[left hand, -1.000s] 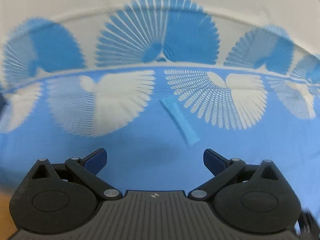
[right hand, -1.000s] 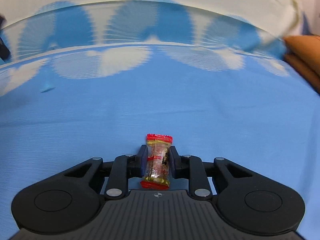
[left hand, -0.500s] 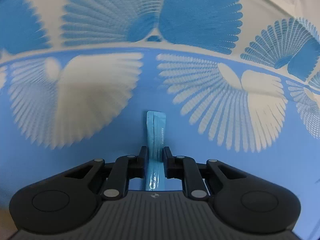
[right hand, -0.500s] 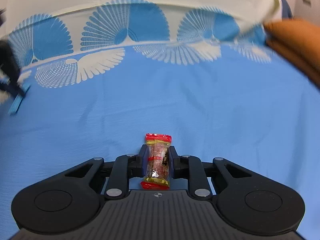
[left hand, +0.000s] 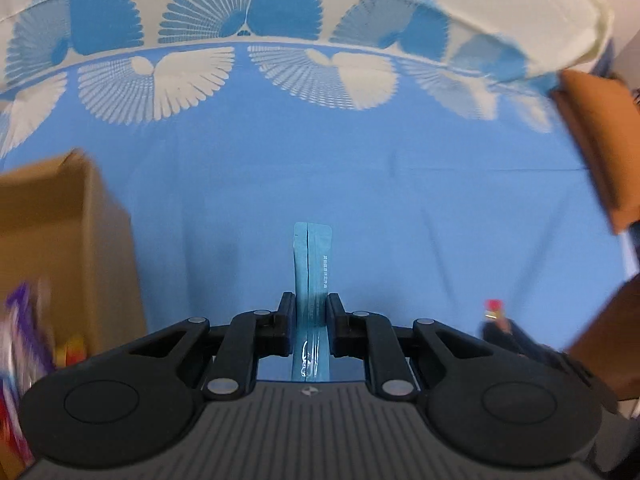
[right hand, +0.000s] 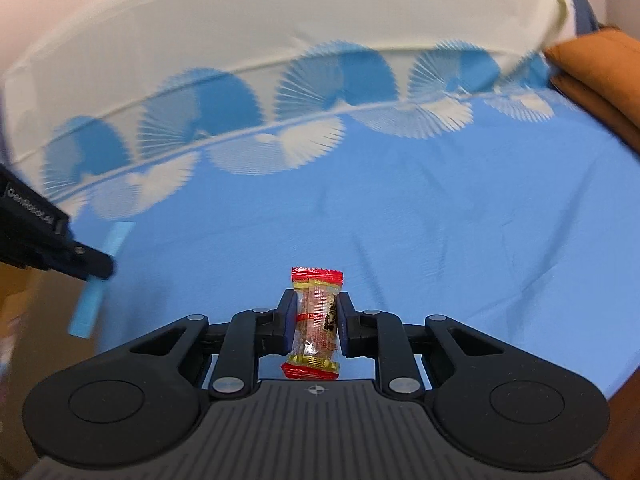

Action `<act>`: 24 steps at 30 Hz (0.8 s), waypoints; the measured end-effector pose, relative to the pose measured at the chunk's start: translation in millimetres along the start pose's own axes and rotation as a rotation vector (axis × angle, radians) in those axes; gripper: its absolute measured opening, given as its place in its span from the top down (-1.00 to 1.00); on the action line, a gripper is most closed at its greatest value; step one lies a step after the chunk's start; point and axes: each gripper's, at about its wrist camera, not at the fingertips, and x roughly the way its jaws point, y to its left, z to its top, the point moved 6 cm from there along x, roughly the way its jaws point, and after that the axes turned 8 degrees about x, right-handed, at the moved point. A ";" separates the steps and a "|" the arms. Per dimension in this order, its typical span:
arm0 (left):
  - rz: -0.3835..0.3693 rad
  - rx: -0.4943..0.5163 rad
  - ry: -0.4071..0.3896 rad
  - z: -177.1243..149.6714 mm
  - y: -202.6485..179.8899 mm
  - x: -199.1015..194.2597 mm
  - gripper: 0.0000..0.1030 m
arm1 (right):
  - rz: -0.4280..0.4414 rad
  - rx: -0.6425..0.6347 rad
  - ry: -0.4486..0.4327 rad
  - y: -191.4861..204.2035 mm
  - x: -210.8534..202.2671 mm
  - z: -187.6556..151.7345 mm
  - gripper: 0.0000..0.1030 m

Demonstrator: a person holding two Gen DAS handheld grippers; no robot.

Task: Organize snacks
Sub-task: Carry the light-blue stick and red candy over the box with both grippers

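Blue fan-print cloth (left hand: 360, 184) on bench. Left claw (left hand: 308, 312), spread 1 s ago, now pinches blue sachet (left hand: 312, 264), lifted w/ cardboard box (left hand: 68, 240) near; right claw (right hand: 316, 312) still pinches red-ended candy (right hand: 316, 316). Both ready for boxing.

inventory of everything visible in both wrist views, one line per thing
blue stick sachet: 1, light blue, clamped in the left gripper
red snack packet: 1, clear with red and yellow ends, clamped in the right gripper
cardboard box: 1, brown, left edge of left view, blurred colourful packets inside
cloth: 1, blue with white fan pattern and cream border, covering the surface
orange cushion: 1, right edge, stacked or folded
left gripper: 1, black, shut
right gripper: 1, black, shut
forearm: 1, bare, behind the right gripper
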 end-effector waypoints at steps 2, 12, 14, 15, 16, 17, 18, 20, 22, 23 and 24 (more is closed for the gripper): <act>-0.015 -0.013 -0.027 -22.8 -4.0 -32.2 0.67 | 0.042 -0.033 -0.001 19.1 -31.2 -8.3 0.57; 0.096 -0.137 -0.119 -140.4 49.6 -168.5 0.67 | 0.266 -0.190 0.100 118.3 -128.4 -80.1 0.56; 0.124 -0.173 -0.129 -162.8 64.7 -184.8 0.67 | 0.302 -0.219 0.124 135.2 -139.1 -92.4 0.57; 0.134 -0.187 -0.133 -175.1 72.1 -192.1 0.67 | 0.316 -0.243 0.129 144.0 -144.5 -97.4 0.57; 0.142 -0.205 -0.135 -183.8 79.4 -197.1 0.67 | 0.327 -0.265 0.129 152.1 -149.5 -100.9 0.57; 0.150 -0.227 -0.137 -193.5 88.0 -202.6 0.67 | 0.336 -0.287 0.125 160.1 -155.1 -104.1 0.57; 0.153 -0.244 -0.137 -201.7 94.1 -206.9 0.67 | 0.344 -0.306 0.120 166.8 -159.3 -105.3 0.57; 0.158 -0.268 -0.147 -215.3 106.9 -218.5 0.67 | 0.355 -0.338 0.110 179.1 -167.7 -107.9 0.56; 0.170 -0.276 -0.159 -225.9 115.9 -226.6 0.67 | 0.359 -0.362 0.103 188.2 -175.1 -111.6 0.56; 0.170 -0.282 -0.164 -229.1 120.0 -229.4 0.67 | 0.359 -0.374 0.101 191.8 -179.9 -115.5 0.56; 0.168 -0.287 -0.167 -231.7 122.9 -230.5 0.67 | 0.358 -0.382 0.101 193.3 -181.8 -117.0 0.56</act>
